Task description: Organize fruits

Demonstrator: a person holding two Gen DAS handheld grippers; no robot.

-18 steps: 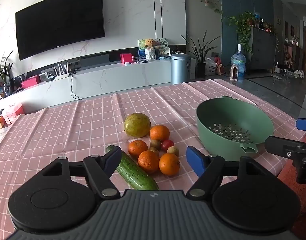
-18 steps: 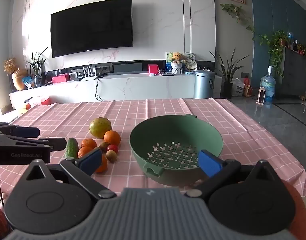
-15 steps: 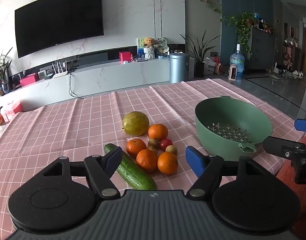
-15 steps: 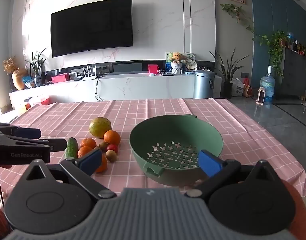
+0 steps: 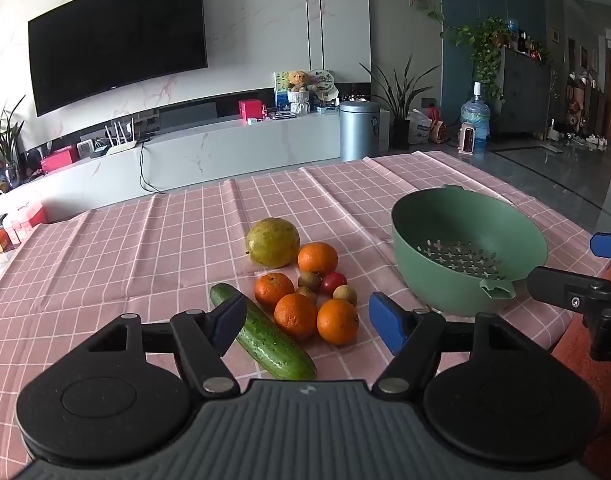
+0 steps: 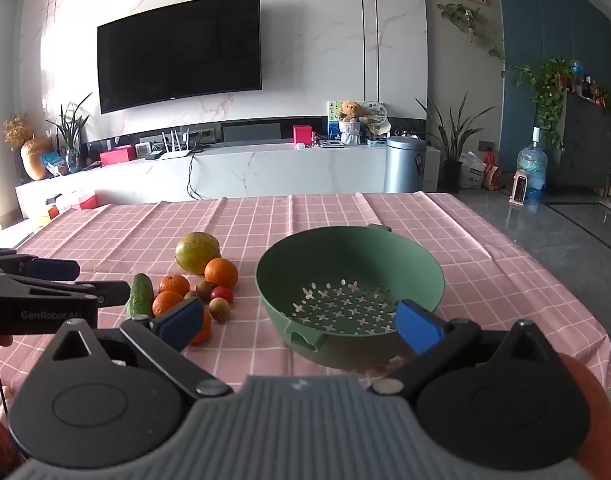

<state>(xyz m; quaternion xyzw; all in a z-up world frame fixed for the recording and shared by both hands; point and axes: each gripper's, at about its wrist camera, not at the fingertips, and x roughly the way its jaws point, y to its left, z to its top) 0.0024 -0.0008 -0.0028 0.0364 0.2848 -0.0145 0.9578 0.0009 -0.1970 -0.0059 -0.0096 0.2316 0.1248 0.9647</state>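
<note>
Left gripper (image 5: 305,318) has crept slightly toward the fruit pile since half a second ago; nothing else moved. Its jaws are spread, empty, framing the long green cucumber (image 5: 263,332) and round oranges (image 5: 336,321) near the surface's near edge. Right gripper (image 6: 297,322) also spread, empty, facing the green perforated plastic colander (image 6: 349,292). Looks like the first pick is not yet started.

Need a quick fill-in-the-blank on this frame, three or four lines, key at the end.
1. The green perforated colander holds ____ fruit.
2. The number of oranges beside the long green cucumber is ____.
3. Both the left gripper and right gripper are ____.
4. The checked tablecloth is ____ in colour.

Answers: no; four; open; pink
</note>
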